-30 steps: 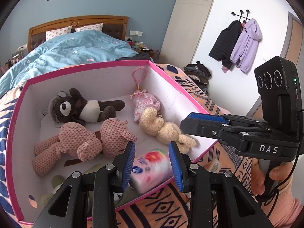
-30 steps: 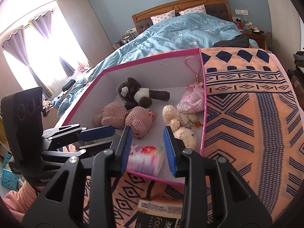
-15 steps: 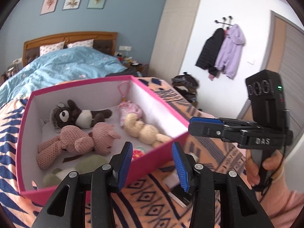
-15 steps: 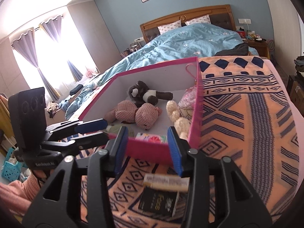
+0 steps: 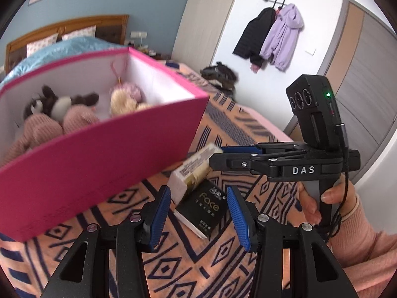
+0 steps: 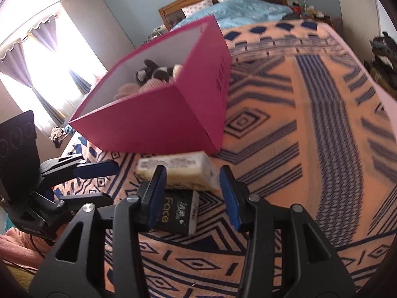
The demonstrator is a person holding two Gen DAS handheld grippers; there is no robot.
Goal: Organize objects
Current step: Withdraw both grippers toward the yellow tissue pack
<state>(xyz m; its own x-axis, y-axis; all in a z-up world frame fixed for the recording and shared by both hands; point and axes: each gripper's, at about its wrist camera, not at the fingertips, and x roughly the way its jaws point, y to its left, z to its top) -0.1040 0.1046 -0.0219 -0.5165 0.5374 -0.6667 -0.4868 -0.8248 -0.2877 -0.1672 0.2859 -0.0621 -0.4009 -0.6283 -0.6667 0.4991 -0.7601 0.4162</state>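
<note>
A pink box (image 5: 99, 146) (image 6: 158, 114) with plush toys (image 5: 59, 109) inside stands on the patterned blanket. In front of it lie a cream tissue pack (image 5: 193, 171) (image 6: 178, 171) leaning on a black "face" tissue pack (image 5: 206, 206) (image 6: 176, 211). My left gripper (image 5: 198, 213) is open and empty, low over the black pack. My right gripper (image 6: 191, 193) is open and empty, with both packs showing between its pads. The right gripper also shows in the left wrist view (image 5: 218, 156), beside the cream pack.
The orange and navy blanket (image 6: 310, 129) stretches to the right. A bed with a blue duvet (image 6: 238, 7) is behind the box. Jackets (image 5: 270, 37) hang on the far wall, with a clothes pile (image 5: 218, 74) below.
Both grippers have pulled back and dropped from over the box to the blanket in front of it. The colourful tissue pack my left gripper held a second ago is gone from its jaws.
</note>
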